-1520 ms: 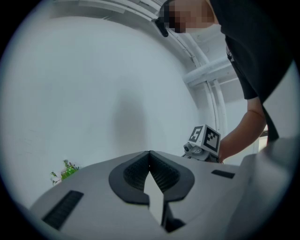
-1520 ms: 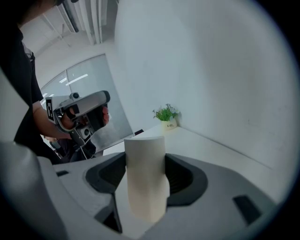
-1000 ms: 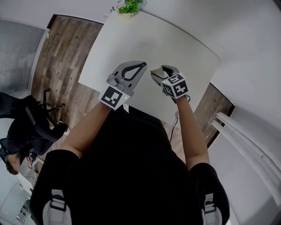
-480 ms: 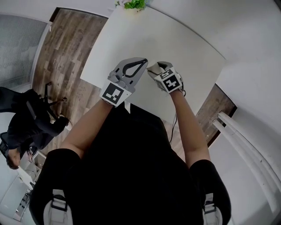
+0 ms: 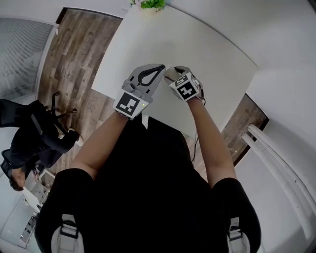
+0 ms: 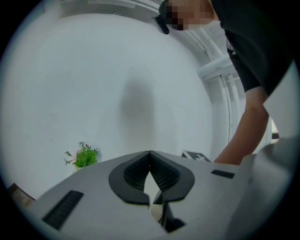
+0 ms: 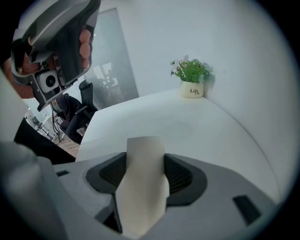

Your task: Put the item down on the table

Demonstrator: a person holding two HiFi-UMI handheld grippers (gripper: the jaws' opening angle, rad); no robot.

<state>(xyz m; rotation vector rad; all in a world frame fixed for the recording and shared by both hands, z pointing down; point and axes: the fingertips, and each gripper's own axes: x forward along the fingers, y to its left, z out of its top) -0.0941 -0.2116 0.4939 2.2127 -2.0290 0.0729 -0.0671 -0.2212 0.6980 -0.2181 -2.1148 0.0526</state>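
- My right gripper (image 7: 146,164) clamps its ribbed black jaws on a smooth cream flat strip (image 7: 142,197) above the matte white table (image 7: 197,131).
- My left gripper (image 6: 150,157) has its ribbed jaws pressed tip to tip, holding nothing.

White table (image 5: 197,49) in front of you, smooth matte top, with its far edge against a white wall. A small potted plant (image 5: 152,4) with green leaves in a pale pot stands upright at your far corner. Wood-plank floor (image 5: 69,59) shows past the table's left edge.
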